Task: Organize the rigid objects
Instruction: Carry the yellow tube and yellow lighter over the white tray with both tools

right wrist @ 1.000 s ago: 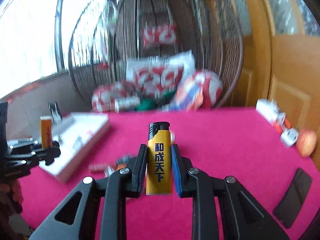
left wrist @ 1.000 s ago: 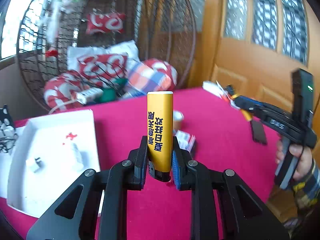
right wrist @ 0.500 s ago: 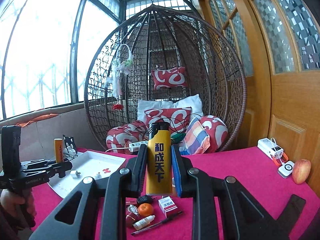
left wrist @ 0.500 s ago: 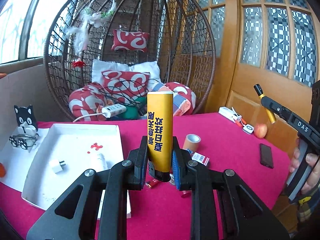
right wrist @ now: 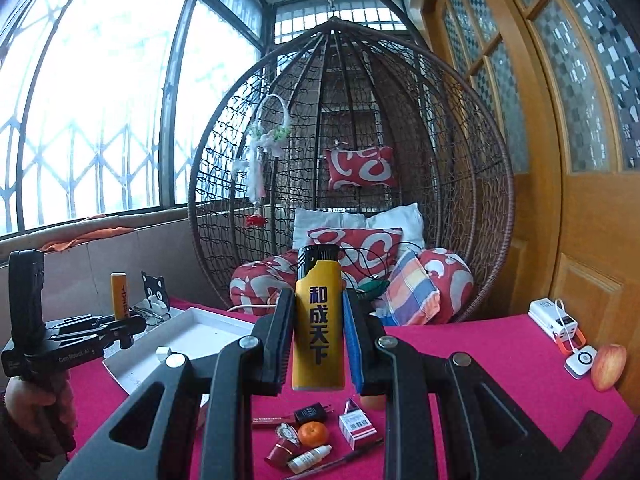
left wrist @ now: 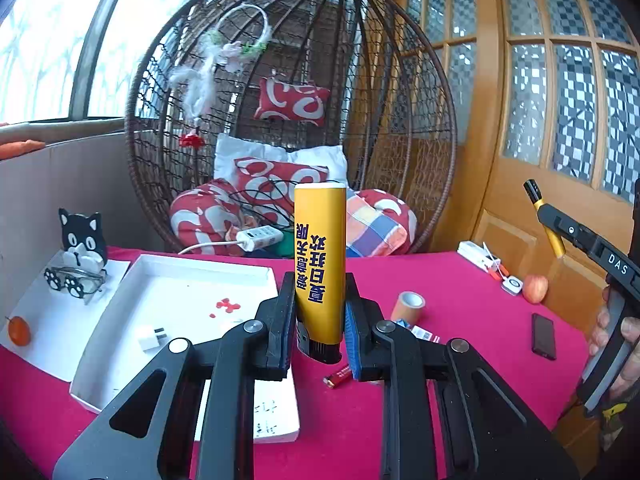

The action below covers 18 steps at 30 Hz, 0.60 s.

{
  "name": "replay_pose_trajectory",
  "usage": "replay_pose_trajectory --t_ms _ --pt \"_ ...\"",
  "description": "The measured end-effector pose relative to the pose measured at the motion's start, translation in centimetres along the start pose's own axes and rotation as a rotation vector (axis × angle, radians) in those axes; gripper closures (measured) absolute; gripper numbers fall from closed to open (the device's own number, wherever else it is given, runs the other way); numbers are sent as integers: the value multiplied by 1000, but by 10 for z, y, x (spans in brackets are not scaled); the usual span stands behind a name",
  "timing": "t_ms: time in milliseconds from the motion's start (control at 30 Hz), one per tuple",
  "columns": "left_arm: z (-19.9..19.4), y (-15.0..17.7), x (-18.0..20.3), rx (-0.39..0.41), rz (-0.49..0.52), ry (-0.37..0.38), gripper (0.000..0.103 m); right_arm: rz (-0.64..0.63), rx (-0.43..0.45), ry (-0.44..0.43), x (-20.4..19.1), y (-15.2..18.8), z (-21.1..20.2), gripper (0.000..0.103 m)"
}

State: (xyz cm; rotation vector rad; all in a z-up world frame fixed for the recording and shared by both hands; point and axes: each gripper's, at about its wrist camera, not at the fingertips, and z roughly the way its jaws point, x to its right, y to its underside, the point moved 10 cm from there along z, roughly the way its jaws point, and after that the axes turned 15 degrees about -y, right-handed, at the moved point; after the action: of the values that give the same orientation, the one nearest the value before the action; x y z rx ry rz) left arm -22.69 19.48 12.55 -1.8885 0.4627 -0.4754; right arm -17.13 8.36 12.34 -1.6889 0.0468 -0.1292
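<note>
In the left wrist view my left gripper (left wrist: 319, 280) is shut on a yellow lighter (left wrist: 320, 232) that stands upside down, black cap at the bottom, above the red table. In the right wrist view my right gripper (right wrist: 317, 294) is shut on a second yellow lighter (right wrist: 318, 344), upright with its black cap on top. Each gripper shows in the other's view: the right gripper (left wrist: 546, 216) at the far right, the left gripper (right wrist: 126, 328) at the far left with its lighter (right wrist: 119, 292). A white tray (left wrist: 180, 292) (right wrist: 200, 330) lies on the table's left side, below and left of both.
A white plug (left wrist: 152, 336) lies in the tray. On the red cloth are a tape roll (left wrist: 408, 306), a phone (left wrist: 543, 336), an apple (left wrist: 535, 289), a tangerine (right wrist: 313, 433), a red box (right wrist: 357, 424) and a power bank (right wrist: 554, 320). A wicker hanging chair (left wrist: 400, 120) stands behind the table.
Both grippers have risen and tipped upward, so the table sits lower in both views and more of the chair and window shows. Each keeps its lighter.
</note>
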Motion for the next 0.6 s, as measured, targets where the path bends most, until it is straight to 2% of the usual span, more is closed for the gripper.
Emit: replay_pose_trajectory --t_ms 600 --pt "-2 -1 -34 -2 -58 -42 83 -17 -54 -75 -25 -2 35 80"
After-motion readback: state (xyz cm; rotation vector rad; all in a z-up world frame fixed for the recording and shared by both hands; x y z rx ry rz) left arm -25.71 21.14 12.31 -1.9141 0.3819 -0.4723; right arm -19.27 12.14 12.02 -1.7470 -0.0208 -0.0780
